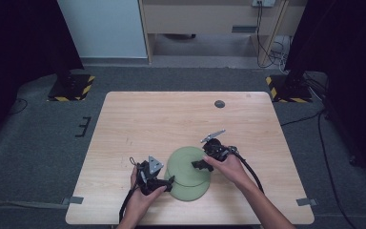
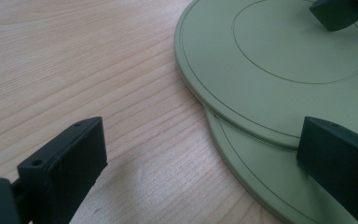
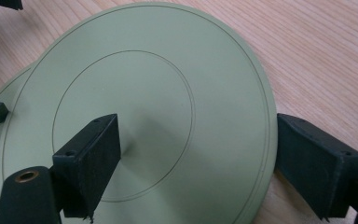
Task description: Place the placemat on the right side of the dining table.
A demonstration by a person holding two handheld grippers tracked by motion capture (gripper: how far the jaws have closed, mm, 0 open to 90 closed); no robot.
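Observation:
Two flat green plates lie overlapped near the table's front edge. The upper plate rests partly on the lower plate, offset toward the back. My left gripper is open at the plates' left rim: one jaw stands over bare wood, the other over the plates' edge. My right gripper is open and straddles the upper plate's right rim, with one jaw above the plate's face and the other outside over the table. Neither holds anything.
The wooden table has free room at the back and on both sides. A small dark round disc sits near its far edge. Grey carpet and black stand bases surround the table.

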